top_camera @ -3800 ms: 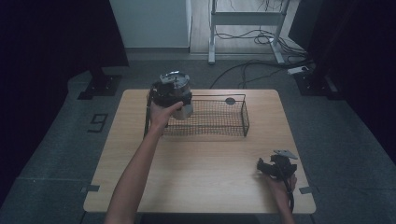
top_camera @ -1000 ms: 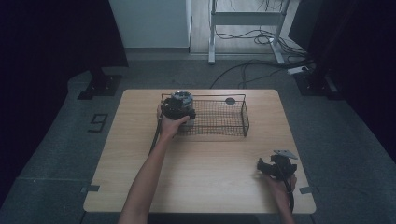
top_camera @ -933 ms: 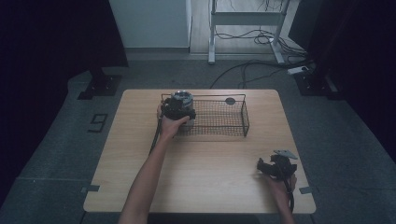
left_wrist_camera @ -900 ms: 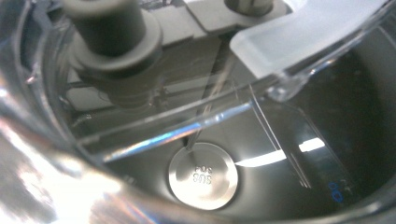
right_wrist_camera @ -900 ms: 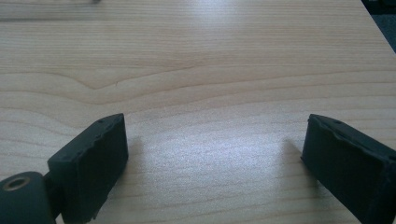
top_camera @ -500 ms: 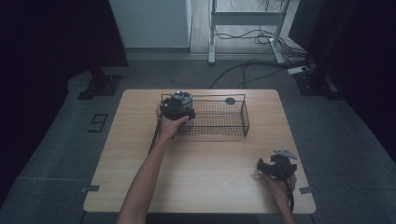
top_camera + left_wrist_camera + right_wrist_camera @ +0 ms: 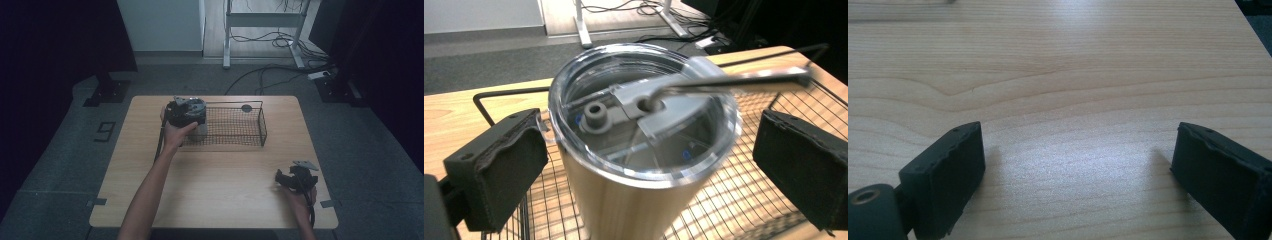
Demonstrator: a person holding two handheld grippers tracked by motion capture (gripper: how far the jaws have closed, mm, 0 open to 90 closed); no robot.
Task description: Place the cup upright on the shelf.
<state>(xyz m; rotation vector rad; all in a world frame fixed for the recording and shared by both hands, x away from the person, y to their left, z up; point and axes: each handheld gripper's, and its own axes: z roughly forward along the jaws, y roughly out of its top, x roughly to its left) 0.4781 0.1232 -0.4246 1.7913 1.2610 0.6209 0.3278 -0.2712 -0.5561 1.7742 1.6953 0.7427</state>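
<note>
Steel tumbler (image 7: 639, 165) stood at wire basket's (image 7: 250, 142) left end; left gripper (image 7: 644, 165) jaws just opened, clear of it; right gripper (image 7: 1073, 175) agape; snagging the lid risks toppling.

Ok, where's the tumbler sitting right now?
The tumbler stands upright inside the wire basket, at its left end in the high view, between the open jaws of the left tool.

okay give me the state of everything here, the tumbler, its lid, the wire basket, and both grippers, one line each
Tumbler: upright in the left end of the basket, between the left jaws, released.
Lid: on the tumbler, clear, flap raised.
Wire basket: upright on the table, open-topped.
Left gripper: jaws just opened, pads clear of the tumbler.
Right gripper: open, nothing between its jaws, low over bare table.
</note>
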